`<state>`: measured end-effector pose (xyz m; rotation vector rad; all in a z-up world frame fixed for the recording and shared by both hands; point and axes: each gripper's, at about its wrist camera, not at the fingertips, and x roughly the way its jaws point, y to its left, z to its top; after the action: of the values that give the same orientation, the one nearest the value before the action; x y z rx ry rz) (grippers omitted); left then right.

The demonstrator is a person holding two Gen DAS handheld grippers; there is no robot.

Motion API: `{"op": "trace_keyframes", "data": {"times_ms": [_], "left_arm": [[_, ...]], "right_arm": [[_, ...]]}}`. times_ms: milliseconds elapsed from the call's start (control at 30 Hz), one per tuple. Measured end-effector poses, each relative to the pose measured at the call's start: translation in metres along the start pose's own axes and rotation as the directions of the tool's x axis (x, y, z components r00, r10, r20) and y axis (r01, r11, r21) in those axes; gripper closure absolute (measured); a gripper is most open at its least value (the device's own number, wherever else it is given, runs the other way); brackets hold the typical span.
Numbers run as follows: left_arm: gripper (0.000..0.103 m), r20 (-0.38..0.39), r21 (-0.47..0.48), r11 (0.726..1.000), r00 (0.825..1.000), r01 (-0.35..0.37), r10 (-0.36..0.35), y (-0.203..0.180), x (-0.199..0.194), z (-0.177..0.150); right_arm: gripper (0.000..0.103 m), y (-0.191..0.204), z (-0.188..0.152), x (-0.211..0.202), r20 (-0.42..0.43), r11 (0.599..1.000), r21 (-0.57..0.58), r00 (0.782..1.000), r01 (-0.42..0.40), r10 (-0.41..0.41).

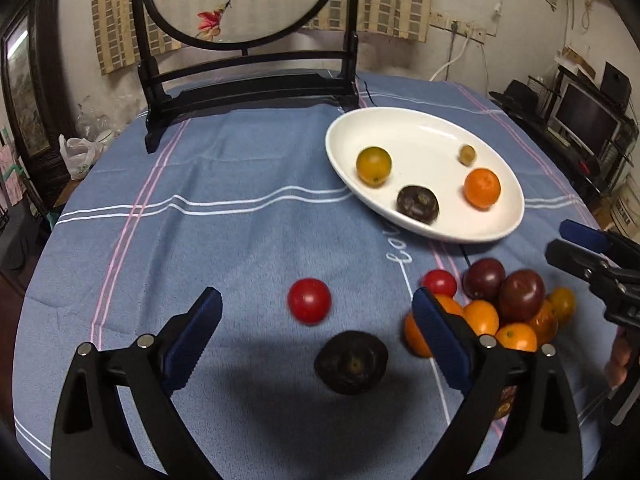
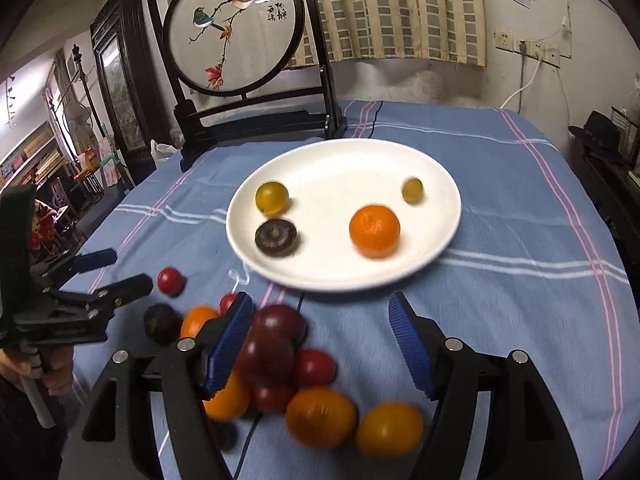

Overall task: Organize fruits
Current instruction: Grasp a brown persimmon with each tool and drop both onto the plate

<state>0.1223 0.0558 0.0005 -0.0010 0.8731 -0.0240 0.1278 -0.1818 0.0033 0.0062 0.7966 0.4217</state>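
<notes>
White plate holds four fruits; the rest sit heaped on the blue cloth just before it. Both grippers hover empty: the left gripper spread wide around a red tomato and a dark fruit, the right gripper parted over the pile. Best to centre on one fruit, close gently and lift clear.

Lived-in home, embroidered screen, cloth-covered table
</notes>
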Motion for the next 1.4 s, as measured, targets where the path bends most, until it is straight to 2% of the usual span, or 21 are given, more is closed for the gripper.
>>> {"op": "trace_keyframes", "data": {"times_ms": [267,333,467,600,733,767,833,867,900,1167,1200,1267,1367,1400], "left_arm": [[0.009,-0.066,0.029,0.999,0.997,0.038,-0.036,-0.004,0.015,-0.032],[0.009,-0.073,0.029,0.999,0.997,0.039,-0.036,-0.005,0.015,-0.037],[0.009,-0.071,0.037,0.999,0.997,0.036,-0.034,-0.006,0.015,-0.04],[0.009,-0.073,0.002,0.999,0.997,0.036,-0.035,0.001,0.016,-0.039],[0.009,-0.083,0.0,1.0,0.996,0.025,-0.025,0.004,0.02,-0.038],[0.009,-0.083,0.005,1.0,0.996,0.024,-0.023,0.003,0.021,-0.039],[0.009,-0.079,0.021,1.0,0.997,0.023,-0.021,0.001,0.021,-0.039],[0.009,-0.078,0.026,0.999,0.997,0.024,-0.022,-0.001,0.02,-0.04],[0.009,-0.08,0.034,0.999,0.997,0.026,-0.024,-0.002,0.021,-0.04],[0.009,-0.077,0.079,0.996,0.996,0.042,-0.036,-0.014,0.023,-0.044],[0.01,-0.072,0.088,0.995,0.997,0.048,-0.041,-0.017,0.023,-0.045],[0.021,-0.072,0.108,0.993,0.996,0.052,-0.044,-0.021,0.026,-0.045],[0.042,-0.073,0.109,0.992,0.996,0.06,-0.052,-0.025,0.031,-0.045],[0.053,-0.066,0.117,0.991,0.996,0.063,-0.056,-0.026,0.031,-0.044]], "right_arm": [[0.03,0.0,-0.042,-0.032,-0.041,0.997,-0.039,0.997,0.064,-0.066],[0.03,0.006,-0.054,-0.037,-0.059,0.998,-0.052,0.997,0.045,-0.048],[0.03,0.031,-0.072,-0.044,-0.094,0.992,-0.065,0.99,-0.108,0.101],[0.03,0.063,-0.082,-0.031,-0.154,0.981,-0.154,0.983,-0.121,0.097],[0.03,0.078,-0.079,-0.009,-0.173,0.982,-0.165,0.983,-0.088,0.059],[0.031,0.08,-0.078,-0.004,-0.176,0.983,-0.163,0.983,-0.078,0.049],[0.046,0.085,-0.077,0.006,-0.188,0.985,-0.158,0.981,-0.069,0.039],[0.064,0.086,-0.077,0.01,-0.195,0.985,-0.158,0.98,-0.062,0.031],[0.064,0.086,-0.076,0.014,-0.202,0.987,-0.156,0.979,-0.043,0.011],[0.065,0.07,-0.085,-0.006,-0.163,0.991,-0.108,0.985,-0.078,0.059],[0.065,0.067,-0.087,-0.009,-0.161,0.992,-0.099,0.985,-0.083,0.066],[0.065,0.062,-0.092,-0.016,-0.159,0.993,-0.091,0.985,-0.08,0.065],[0.065,0.059,-0.097,-0.023,-0.157,0.992,-0.086,0.985,-0.088,0.074],[0.065,0.059,-0.098,-0.025,-0.153,0.992,-0.083,0.985,-0.09,0.076]]}}
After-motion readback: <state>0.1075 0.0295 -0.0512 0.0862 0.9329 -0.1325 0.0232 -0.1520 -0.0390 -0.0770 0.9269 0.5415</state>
